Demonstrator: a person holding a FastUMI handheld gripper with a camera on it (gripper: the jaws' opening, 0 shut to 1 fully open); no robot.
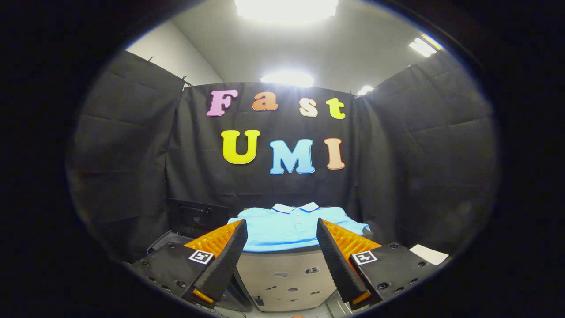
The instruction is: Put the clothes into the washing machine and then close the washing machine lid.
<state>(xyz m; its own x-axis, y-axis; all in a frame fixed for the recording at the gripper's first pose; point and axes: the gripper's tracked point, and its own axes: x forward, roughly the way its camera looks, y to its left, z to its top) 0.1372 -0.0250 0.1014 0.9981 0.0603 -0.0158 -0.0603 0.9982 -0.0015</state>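
Now: tongs hanging spread wide, gripping nothing. Blue polo shirt lying flat on raised surface just beyond tips, between them. Advice: be lowering tips onto near hem, pinching bunched fabric, not single layer, avoiding snagging collar.

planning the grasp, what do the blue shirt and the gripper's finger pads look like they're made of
Blue shirt: soft knit cloth by the look, matte, with a white-edged collar and a button placket; it drapes limp over a grey stand's top edge. Finger pads of the open gripper: dark ribbed rubber or foam, likely, matte with fine ridges, on orange ridged plastic backing. Shirt lies just beyond the fingers.
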